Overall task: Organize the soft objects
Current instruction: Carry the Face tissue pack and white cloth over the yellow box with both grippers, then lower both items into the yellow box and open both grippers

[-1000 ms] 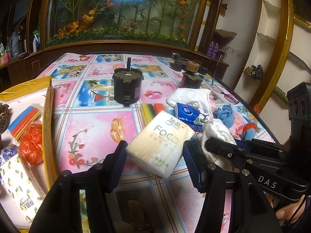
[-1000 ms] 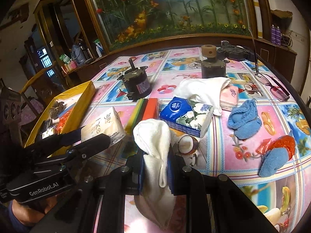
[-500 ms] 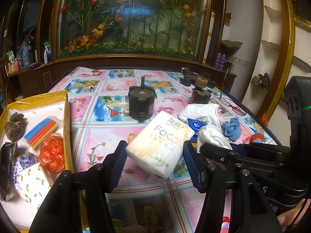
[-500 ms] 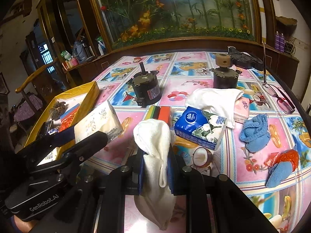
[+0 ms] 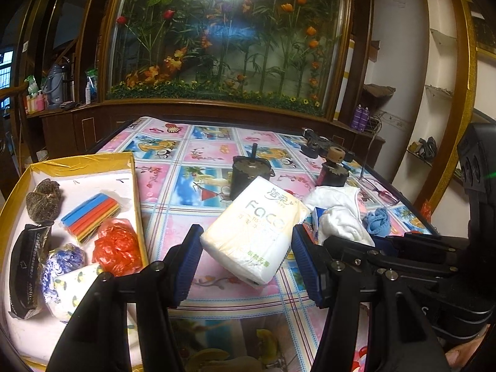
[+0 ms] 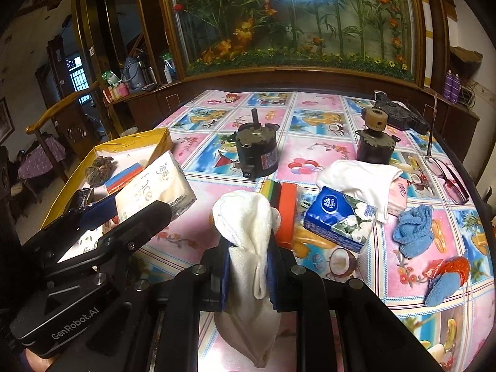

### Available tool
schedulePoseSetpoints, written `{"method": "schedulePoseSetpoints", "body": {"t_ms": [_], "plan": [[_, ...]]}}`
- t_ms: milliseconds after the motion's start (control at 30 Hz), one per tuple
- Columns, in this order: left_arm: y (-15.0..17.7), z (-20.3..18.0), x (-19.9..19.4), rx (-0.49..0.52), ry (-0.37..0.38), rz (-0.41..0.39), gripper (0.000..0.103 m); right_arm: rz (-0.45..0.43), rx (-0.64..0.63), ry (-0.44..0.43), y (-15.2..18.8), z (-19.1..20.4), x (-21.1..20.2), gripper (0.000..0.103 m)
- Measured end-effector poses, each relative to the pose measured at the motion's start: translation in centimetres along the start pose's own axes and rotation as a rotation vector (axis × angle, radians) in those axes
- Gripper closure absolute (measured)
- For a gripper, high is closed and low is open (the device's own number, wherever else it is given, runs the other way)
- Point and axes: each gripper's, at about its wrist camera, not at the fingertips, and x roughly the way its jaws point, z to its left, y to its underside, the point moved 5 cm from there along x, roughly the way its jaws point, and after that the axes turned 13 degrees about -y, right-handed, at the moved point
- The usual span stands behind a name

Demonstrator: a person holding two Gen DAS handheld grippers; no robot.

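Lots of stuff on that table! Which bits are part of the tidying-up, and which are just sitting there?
Part of the job: tissue pack in the left gripper; white cloth in the right gripper; yellow box; blue tissue pack; blue socks.

Just lying about: two motors; glasses.

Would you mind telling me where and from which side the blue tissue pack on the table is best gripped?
Judging by its shape, grip the blue tissue pack across its two long flat sides, coming from above. It lies flat with its top face bare, though the orange pack crowds its left end.
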Motion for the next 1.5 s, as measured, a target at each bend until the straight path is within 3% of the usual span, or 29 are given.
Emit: {"method": "schedulePoseSetpoints", "body": {"t_ms": [333, 700, 833, 967, 1233, 1300, 1400, 1500], "plan": [[-1.1, 7.5, -0.3, -0.156, -0.078, -0.027, 0.045, 0.01, -0.069, -0.036, -2.0, 4.2, 1.3, 0.082], [-0.5, 17.0, 0.6, -0.314, -0.26, 0.017, 0.045, 0.058, -0.092, -0.196, -5.5, 11.8, 7.7, 0.082], [-0.1, 18.7, 0.2, -0.351, -0.323, 0.01, 0.045, 0.115, -0.044, -0.26, -5.8, 13.6, 11.7, 0.082], [-0.1, 19.2, -0.5, -0.362, -0.353, -0.01, 0.045, 0.137, -0.029, -0.271, -5.7, 14.7, 14.2, 0.081], [-0.3, 19.5, -0.4, -0.369, -0.373, -0.024, 0.041, 0.174, 0.019, -0.309, -5.1, 13.7, 16.1, 0.079], [-0.2, 19.8, -0.7, -0.387, -0.372, -0.035, 0.032, 0.172, 0.025, -0.318, -5.1, 13.6, 16.1, 0.074], [-0.3, 20.3, -1.1, -0.42, -0.364, -0.055, 0.023, 0.166, 0.045, -0.339, -5.2, 13.3, 15.7, 0.055], [-0.3, 20.7, -1.5, -0.45, -0.344, -0.068, 0.015, 0.143, 0.054, -0.362, -5.4, 13.0, 14.9, 0.043]]}}
